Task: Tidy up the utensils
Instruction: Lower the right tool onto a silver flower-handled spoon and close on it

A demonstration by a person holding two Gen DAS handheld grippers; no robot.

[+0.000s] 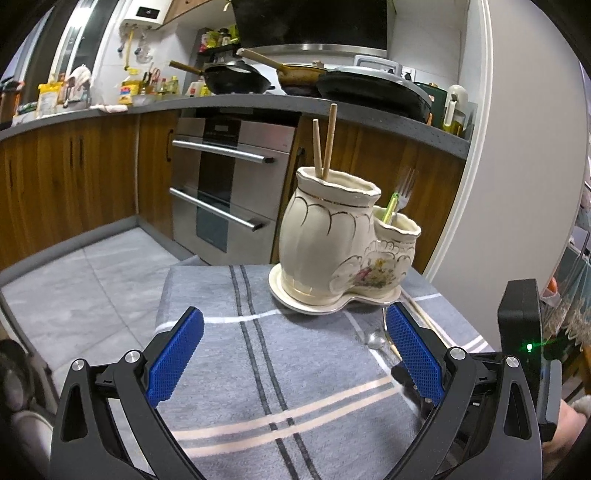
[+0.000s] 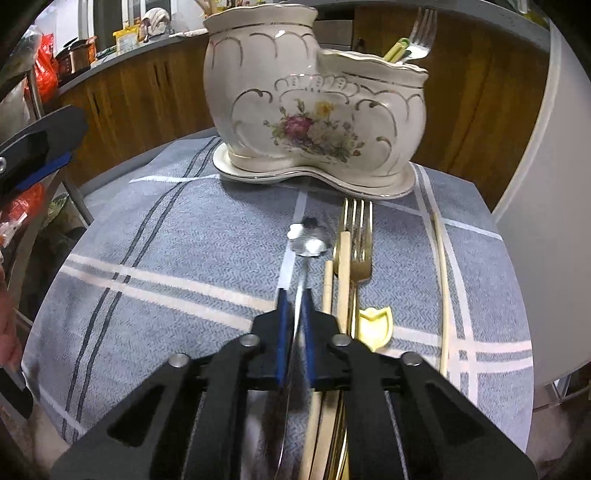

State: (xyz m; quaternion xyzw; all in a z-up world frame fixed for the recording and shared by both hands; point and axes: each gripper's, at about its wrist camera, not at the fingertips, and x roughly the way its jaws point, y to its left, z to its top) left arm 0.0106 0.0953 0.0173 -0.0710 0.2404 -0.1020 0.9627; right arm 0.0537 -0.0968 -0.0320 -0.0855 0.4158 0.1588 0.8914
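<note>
A cream ceramic utensil holder (image 2: pixel 314 107) with a flower print stands on its saucer at the far side of the small table; it also shows in the left wrist view as the holder (image 1: pixel 332 236). Its tall pot holds two wooden chopsticks (image 1: pixel 325 144), its low pot a silver fork (image 2: pixel 419 35) and a green utensil. My right gripper (image 2: pixel 295 295) is shut on the handle of a silver spoon (image 2: pixel 308 240) lying on the cloth. Beside it lie a gold fork (image 2: pixel 356 236), chopsticks (image 2: pixel 341 280) and a single chopstick (image 2: pixel 443 277). My left gripper (image 1: pixel 295 328) hangs open above the cloth, nothing between its fingers.
A grey checked cloth (image 1: pixel 258 369) covers the table. A small yellow shield-shaped piece (image 2: pixel 376 325) lies by the gold fork. Behind are wooden cabinets, a steel oven (image 1: pixel 229 184) and a counter with pans. A white curved wall (image 1: pixel 517 147) stands close on the right.
</note>
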